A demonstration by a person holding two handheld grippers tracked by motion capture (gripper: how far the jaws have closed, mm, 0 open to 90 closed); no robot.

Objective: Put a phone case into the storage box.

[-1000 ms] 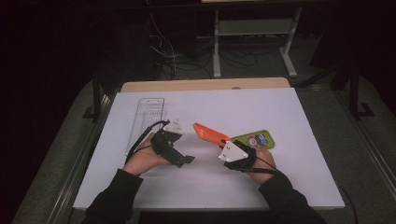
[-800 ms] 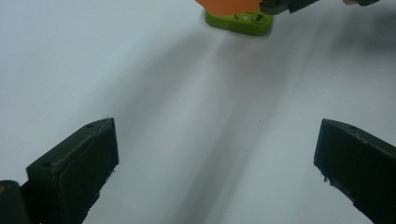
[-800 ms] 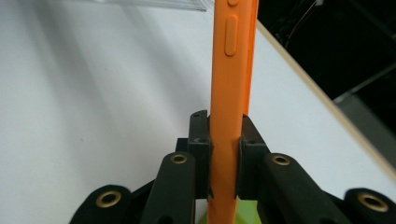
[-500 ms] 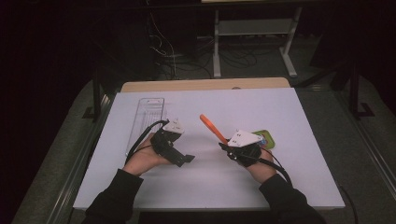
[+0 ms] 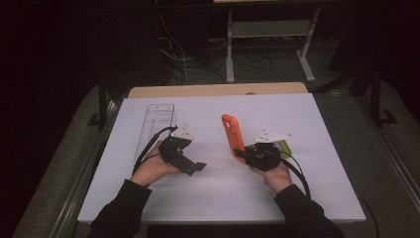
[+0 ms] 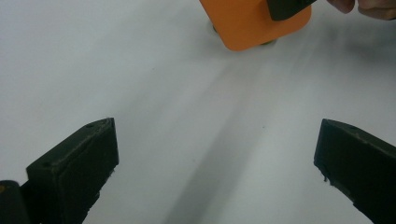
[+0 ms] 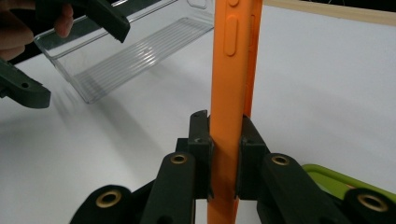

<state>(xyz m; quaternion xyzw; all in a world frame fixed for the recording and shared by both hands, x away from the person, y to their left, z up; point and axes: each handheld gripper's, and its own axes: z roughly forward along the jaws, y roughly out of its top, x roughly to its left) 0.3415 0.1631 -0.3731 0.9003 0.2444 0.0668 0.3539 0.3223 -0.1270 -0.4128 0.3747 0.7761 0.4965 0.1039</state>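
An orange phone case [image 5: 230, 133] stands on edge above the white table top [image 5: 317, 124], and my right gripper [image 5: 241, 152] is shut on its near end. In the right gripper view the two jaws [image 7: 224, 126] clamp the orange case [image 7: 233, 70], which rises straight up between them. My left gripper [image 5: 194, 167] rests low at centre left with its jaws open and nothing in them. The left gripper view has its own jaws [image 6: 215, 130] wide apart over bare table, with the orange case [image 6: 252, 23] farther off at the top.
A clear plastic tray [image 5: 156, 126] lies beyond the left hand, also seen as a clear tray [image 7: 135, 51] in the right gripper view. A green flat item [image 5: 284, 147] lies beneath the right hand. Table legs and cables stand behind the far edge.
The right gripper has turned the orange case from lying slanted to the left to standing on edge and pointing away. The left gripper has stayed put.
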